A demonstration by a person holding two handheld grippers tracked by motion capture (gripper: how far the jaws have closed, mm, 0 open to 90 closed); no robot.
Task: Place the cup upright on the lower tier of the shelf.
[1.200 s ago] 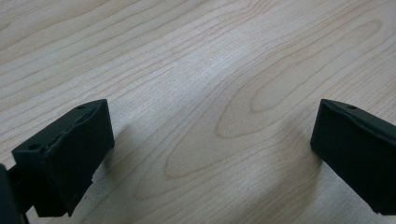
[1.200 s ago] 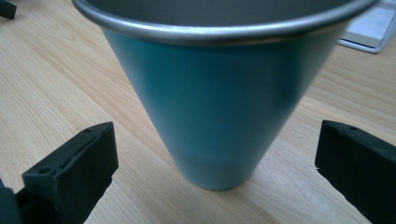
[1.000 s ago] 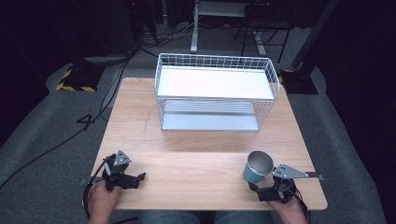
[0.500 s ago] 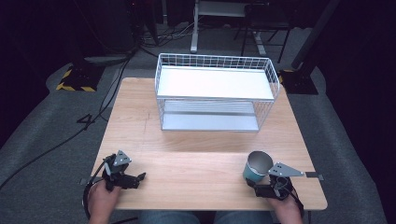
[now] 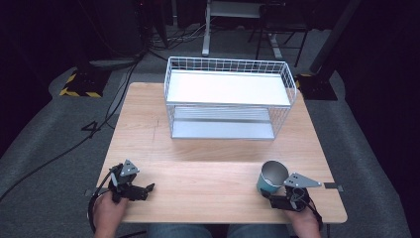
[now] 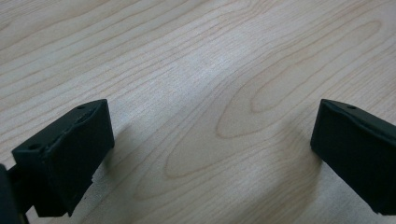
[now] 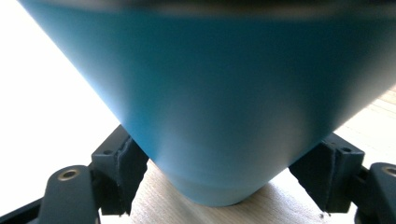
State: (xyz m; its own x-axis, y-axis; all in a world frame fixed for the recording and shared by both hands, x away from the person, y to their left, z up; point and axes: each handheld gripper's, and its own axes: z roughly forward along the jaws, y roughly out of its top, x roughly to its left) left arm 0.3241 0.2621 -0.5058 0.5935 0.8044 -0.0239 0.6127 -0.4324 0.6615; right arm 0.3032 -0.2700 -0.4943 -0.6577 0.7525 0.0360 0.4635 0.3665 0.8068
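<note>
A blue cup (image 5: pixel 272 177) is seen upright near the tabletop's (image 5: pixel 208 178) front right corner, between the jaws of the right tongs (image 5: pixel 274 199); contact appears likely on both sides, but blur keeps a firm grip from being confirmed. The left tongs (image 5: pixel 148 188) are held released, jaws wide apart over bare wood near the front left corner. A white wire rack (image 5: pixel 228 99) is set toward the back edge.

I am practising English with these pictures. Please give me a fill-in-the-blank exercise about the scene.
1. The blue cup stands between the jaws of the ____ gripper.
2. The white wire rack has ____ shelves.
3. Between the left gripper's jaws lies only the bare ____ table.

Missing words: right; two; wooden
</note>
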